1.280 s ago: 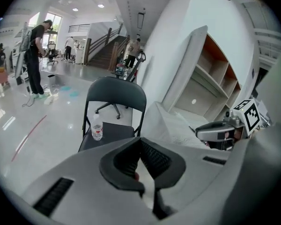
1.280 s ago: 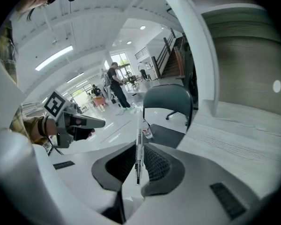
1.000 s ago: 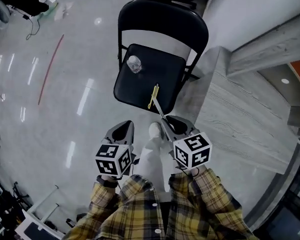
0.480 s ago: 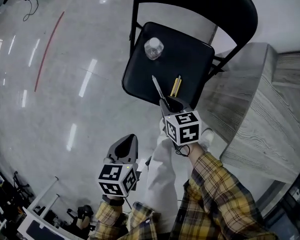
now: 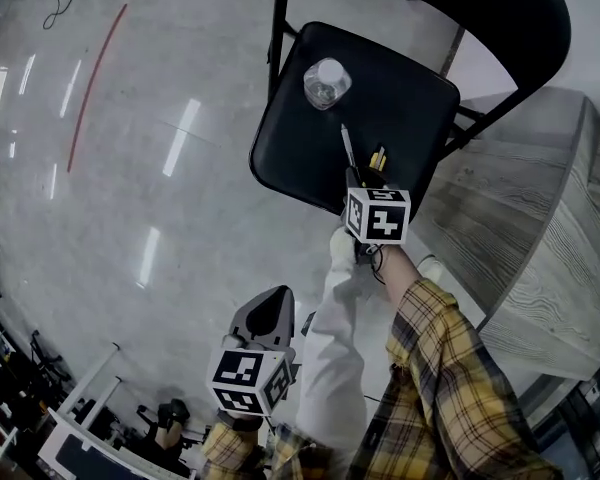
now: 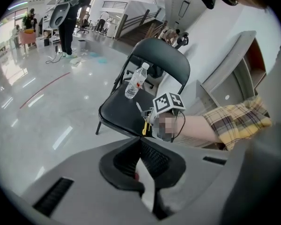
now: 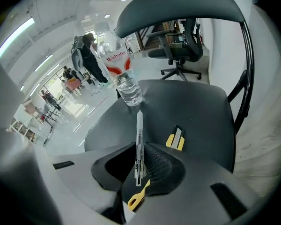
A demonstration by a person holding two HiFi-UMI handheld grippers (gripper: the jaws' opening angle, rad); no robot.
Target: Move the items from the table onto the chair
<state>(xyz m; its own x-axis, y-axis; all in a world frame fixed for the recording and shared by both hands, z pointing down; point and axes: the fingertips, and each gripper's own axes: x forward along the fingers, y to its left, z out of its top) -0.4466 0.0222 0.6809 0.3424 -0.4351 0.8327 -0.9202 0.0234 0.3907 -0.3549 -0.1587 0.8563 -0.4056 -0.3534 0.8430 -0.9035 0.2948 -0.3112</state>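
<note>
A black folding chair (image 5: 410, 98) stands ahead, with a clear water bottle (image 5: 326, 82) upright on its seat. My right gripper (image 5: 363, 176) hangs low over the seat's near edge, shut on a slim clear pen (image 7: 139, 139) that points at the bottle (image 7: 123, 76). A yellow loop (image 7: 138, 198) shows in the jaws under the pen. Past the right finger lies the end of a yellow and black utility knife (image 7: 176, 138); whether it is held or rests on the seat I cannot tell. My left gripper (image 5: 270, 300) is shut and empty, low beside my leg, well short of the chair.
A grey wood-grain table (image 5: 540, 258) sits right of the chair, close to my right arm. The chair's curved backrest (image 7: 187, 3) rises behind the seat. My white trouser leg (image 5: 330, 338) is between the grippers. People (image 6: 68, 13) stand far off on the glossy floor.
My right gripper has come down and forward with the pen, from above the floor to the chair's seat. The left gripper has sunk lower. The chair now looks larger and nearer.
</note>
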